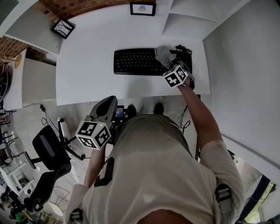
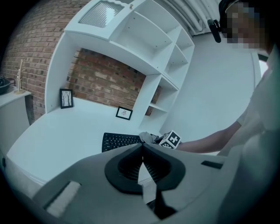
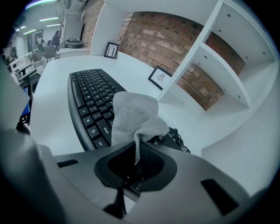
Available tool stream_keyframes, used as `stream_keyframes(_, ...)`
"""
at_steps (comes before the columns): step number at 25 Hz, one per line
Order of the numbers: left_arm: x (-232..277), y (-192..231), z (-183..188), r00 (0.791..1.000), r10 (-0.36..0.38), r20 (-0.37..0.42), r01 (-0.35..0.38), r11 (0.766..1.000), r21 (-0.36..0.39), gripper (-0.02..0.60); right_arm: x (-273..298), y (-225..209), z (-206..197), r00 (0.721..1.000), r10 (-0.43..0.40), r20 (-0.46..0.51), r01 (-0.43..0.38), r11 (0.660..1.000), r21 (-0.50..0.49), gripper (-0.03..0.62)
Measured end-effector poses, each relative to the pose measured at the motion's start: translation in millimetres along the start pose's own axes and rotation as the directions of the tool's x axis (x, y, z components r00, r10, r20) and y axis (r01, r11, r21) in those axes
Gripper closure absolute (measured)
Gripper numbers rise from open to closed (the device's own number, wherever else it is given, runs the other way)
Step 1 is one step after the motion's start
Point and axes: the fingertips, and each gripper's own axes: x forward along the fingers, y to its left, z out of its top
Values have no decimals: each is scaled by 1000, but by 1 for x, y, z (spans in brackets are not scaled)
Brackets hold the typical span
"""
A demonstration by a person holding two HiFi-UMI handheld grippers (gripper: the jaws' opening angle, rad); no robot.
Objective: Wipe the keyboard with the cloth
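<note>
A black keyboard [image 1: 135,62] lies on the white desk [image 1: 87,74]. A grey cloth [image 1: 162,54] drapes over the keyboard's right end. My right gripper [image 1: 169,63] is shut on the cloth, above that end. In the right gripper view a fold of the cloth [image 3: 133,117] runs down between the closed jaws of the right gripper [image 3: 137,148], with the keyboard [image 3: 89,98] beneath. My left gripper [image 1: 109,101] hangs below the desk's front edge, near the person's body. In the left gripper view, the left gripper [image 2: 142,148] is shut and empty, pointing toward the keyboard [image 2: 119,141] and cloth [image 2: 148,137].
A black coiled cable [image 1: 183,52] lies right of the keyboard. Two framed pictures [image 1: 142,8] [image 1: 63,28] stand at the back of the desk. White shelving [image 3: 227,70] rises on the right. An office chair [image 1: 48,151] stands on the floor at the left.
</note>
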Motion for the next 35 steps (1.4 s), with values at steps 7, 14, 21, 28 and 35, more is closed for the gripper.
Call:
stream_keyframes(7,3,-4,4,1000,-2,-1,2,1000,18,577,-4,-16,-21,999,-31,-26,31,999,18,579)
stream_keyframes(14,10,-14,4,1000,-20,-13,20,999,27,577,-6,-22,-27,1000,-27,-12,28,999,21,579)
stream_keyframes(21,13,-16,1,999,-23,-22,24,999,25,577,-5,-37,-37,997,-83,-6,83,995,64,579)
stream_keyframes(28,19,-19,2,999,-30,-24,30,999,25,577,-8,-55,-57,994,-100,-36,102,991,84,579)
stream_keyframes(35,26,-20,6,999,-34,-22,35,999,27,577,-11,-67,-71,993,-104,-50,110,986,129,579)
